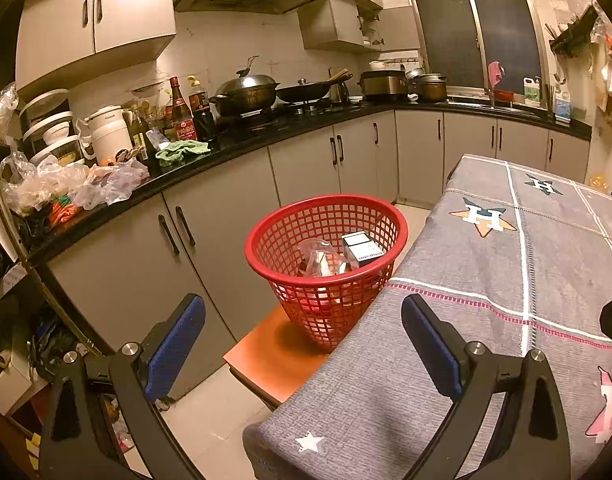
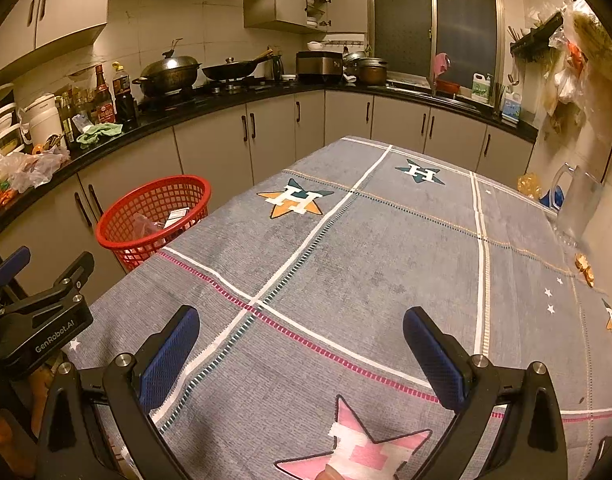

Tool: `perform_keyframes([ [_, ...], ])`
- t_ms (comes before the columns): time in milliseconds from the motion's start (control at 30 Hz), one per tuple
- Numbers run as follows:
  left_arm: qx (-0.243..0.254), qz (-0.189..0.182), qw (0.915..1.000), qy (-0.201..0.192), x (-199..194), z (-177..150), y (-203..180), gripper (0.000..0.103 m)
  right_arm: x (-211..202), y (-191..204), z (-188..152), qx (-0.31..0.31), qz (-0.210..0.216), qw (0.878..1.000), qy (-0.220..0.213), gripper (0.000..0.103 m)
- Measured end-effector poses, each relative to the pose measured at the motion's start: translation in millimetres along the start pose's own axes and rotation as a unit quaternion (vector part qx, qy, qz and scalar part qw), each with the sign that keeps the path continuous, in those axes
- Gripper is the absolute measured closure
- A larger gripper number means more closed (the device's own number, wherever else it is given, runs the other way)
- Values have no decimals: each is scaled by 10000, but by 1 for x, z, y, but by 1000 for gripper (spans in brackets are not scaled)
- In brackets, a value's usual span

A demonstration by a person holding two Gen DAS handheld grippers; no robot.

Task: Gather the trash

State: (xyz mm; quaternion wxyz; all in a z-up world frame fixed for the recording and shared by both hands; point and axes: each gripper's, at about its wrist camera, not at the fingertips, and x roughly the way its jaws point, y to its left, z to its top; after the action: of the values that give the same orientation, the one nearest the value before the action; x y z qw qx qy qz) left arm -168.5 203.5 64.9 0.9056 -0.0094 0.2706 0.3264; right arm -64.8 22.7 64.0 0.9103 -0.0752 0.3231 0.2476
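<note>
Both grippers are empty. The left gripper hangs over the near left corner of the bench, its blue fingers spread wide with nothing between them, pointing toward the red basket that stands on an orange stool just beside the bench's left edge. The right gripper hovers above the near middle of the cloth, its fingers likewise spread and holding nothing. The trash sits inside the basket: a small dark carton and some crumpled clear plastic, with red wrapping showing through the mesh lower down. The grey patterned cloth is almost bare; at the far right a clear glass jug stands by the wall, with a yellowish crinkled scrap beyond it and small orange bits nearer along the right edge. By my reading, collecting is nearly done, and the step in hand is a pause between picks or the close. If those scraps count as trash, the next move calls for the right gripper to reach far right, close on one without knocking the jug, and carry it across to the basket.
</note>
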Motion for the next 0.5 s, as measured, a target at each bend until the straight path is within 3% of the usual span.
perform_keyframes([
  [500,15,-5,10000,1,-2,-1,-2,5,-1,1,-2,9,-8,10000,30,0],
])
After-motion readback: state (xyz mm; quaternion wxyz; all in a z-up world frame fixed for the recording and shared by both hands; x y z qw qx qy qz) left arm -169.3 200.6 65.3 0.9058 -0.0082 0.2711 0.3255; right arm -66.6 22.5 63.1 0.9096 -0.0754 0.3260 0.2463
